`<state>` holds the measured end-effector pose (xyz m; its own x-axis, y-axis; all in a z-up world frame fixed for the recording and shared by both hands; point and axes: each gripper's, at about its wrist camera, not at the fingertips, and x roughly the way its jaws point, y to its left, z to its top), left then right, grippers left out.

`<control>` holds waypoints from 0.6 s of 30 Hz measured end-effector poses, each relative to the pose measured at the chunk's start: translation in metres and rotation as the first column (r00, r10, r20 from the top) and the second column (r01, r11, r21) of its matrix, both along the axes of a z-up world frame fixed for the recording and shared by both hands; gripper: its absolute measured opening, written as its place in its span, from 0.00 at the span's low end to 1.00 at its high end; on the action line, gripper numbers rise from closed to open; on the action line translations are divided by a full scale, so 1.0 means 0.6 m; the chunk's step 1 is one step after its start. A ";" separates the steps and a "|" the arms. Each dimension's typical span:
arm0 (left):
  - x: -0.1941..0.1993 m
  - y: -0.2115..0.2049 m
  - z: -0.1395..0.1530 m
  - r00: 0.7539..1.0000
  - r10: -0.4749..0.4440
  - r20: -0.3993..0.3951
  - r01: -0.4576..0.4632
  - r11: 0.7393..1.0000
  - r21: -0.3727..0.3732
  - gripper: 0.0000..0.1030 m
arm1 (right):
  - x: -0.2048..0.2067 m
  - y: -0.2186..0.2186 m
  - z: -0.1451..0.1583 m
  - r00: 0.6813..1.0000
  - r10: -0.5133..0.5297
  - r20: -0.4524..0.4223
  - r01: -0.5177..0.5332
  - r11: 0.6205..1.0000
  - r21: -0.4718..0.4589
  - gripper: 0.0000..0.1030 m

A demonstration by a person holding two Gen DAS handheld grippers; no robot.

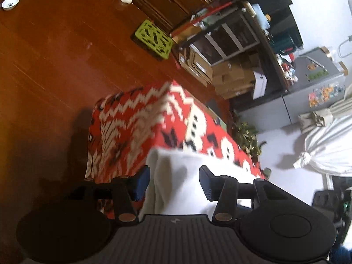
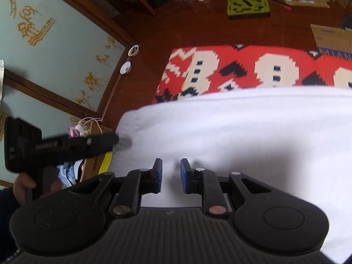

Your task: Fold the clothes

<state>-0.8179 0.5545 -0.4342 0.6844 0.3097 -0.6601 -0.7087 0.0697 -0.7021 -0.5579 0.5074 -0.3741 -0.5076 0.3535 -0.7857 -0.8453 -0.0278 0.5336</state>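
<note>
A: Where is the white garment [image 2: 231, 132]?
B: Spread over the red patterned rug [image 2: 242, 66] on the wooden floor [image 1: 55, 55].
A: And the left gripper [image 1: 173, 181]?
B: Jaws spread wide, released, with the cloth's edge between them.
A: The right gripper [image 2: 171, 175]?
B: Jaws parted by a narrow gap over the cloth, gripping nothing.

garment [image 2: 231, 132] on rug [image 2: 242, 70] | rug on floor [image 2: 198, 30] (mat [image 2: 248, 4] beyond)

rug [image 2: 237, 66]: red, white, black pattern
floor [image 1: 55, 55]: dark wood
mat [image 2: 248, 4]: lime green
bowls [image 2: 129, 59]: two, by sliding door
</note>
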 end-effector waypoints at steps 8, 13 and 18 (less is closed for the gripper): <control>0.013 0.007 0.028 0.994 0.037 -0.103 -0.024 0.992 0.125 0.06 | 0.033 0.015 0.000 0.995 -0.082 0.057 0.080 0.996 0.040 0.20; 0.035 0.006 0.019 0.975 0.008 -0.220 0.027 0.987 0.159 0.08 | 0.079 0.010 0.017 0.971 -0.170 0.168 0.149 0.980 0.132 0.20; 0.029 0.008 0.022 0.963 0.045 -0.267 -0.004 0.988 0.153 0.27 | 0.153 0.025 0.009 0.903 -0.189 0.387 0.126 0.975 0.183 0.20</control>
<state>-0.8007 0.5590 -0.4212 0.4793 0.4331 -0.7634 -0.8724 0.1396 -0.4685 -0.4663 0.5225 -0.3685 -0.0900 0.5321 -0.8419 -0.9861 0.0707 0.1501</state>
